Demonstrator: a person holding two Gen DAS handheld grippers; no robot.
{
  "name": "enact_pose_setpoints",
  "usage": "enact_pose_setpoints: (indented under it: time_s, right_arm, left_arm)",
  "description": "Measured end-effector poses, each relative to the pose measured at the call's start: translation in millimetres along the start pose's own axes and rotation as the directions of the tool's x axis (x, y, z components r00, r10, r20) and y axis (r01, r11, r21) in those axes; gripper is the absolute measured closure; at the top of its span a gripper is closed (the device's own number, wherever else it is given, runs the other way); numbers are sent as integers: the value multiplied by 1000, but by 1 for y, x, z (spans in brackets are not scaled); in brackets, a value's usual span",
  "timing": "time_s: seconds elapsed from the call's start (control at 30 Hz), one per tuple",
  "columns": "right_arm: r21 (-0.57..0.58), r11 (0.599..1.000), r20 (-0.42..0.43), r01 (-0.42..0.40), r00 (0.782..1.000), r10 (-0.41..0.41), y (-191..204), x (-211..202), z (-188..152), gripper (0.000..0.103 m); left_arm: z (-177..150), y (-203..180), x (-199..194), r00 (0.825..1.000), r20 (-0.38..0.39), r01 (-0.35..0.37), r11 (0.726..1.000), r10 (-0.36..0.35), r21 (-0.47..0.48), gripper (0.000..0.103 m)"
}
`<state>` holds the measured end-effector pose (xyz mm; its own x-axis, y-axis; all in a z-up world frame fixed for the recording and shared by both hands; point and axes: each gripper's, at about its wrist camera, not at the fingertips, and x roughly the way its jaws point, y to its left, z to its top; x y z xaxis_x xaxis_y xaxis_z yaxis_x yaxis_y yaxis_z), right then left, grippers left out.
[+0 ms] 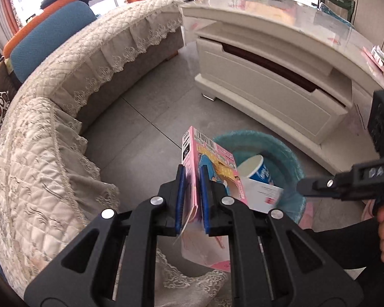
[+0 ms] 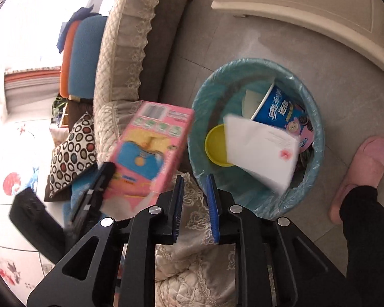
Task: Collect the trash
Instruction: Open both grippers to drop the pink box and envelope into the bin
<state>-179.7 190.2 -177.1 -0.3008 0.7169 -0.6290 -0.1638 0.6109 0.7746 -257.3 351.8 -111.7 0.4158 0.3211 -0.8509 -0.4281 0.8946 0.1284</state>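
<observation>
**Ann:** Left wrist view first: the left gripper (image 1: 192, 171) had its two blue pads (image 1: 179, 199) pressed on either side of a pink box (image 1: 212, 163), so it was clamped tight on that carton. The box stood on edge between them, barcode end pointing away from the camera.

**Ben:** And where was that box sitting relative to the bin?

**Ann:** Held in the air right at the near rim of the trash bin (image 1: 291, 153), which wore a teal liner and stood on the grey tile floor (image 1: 151, 117). A blue paper cup (image 1: 258, 171) and a white envelope (image 1: 263, 194) already lay inside it.

**Ben:** From the right wrist camera, the right gripper (image 2: 195, 179) had its blue pads (image 2: 213, 204) apart with nothing between them, only lace sofa cover (image 2: 192, 230) behind the gap. Same pink box (image 2: 151, 151) showed to the left of the trash bin (image 2: 204, 97), beside the rim, a bit blurred.

**Ann:** Contents from that side?

**Ben:** Blue paper cup (image 2: 279, 107) lying tilted, white envelope (image 2: 258, 151) leaning across it, a yellow lid (image 2: 215, 145) tucked beside the envelope.

**Ann:** Further out?

**Ben:** A pink slipper (image 2: 358, 171) on the tiles just right of the bin, a cream cabinet (image 2: 320, 7) beyond, and a spotted cushion (image 2: 71, 153) on the left.
</observation>
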Motion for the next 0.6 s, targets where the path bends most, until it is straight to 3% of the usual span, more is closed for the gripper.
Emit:
enact_pose_setpoints:
  time_s: [0.3,0.37,0.6]
  right_arm:
    - [3,1000,39,-27,999,26,-6,-20,3,81]
    - [7,999,48,-33,998,33,-8,-24,4,81]
    - [9,998,67,-60,996,59,-11,-38,3,81]
  left_arm:
    - [-4,-26,21,999,-40,-7,999,8,40,85]
    - [-3,-29,18,1000,-24,-17,999,19,52,76]
    - [5,-33,5,1000,5,-23,998,23,57,76]
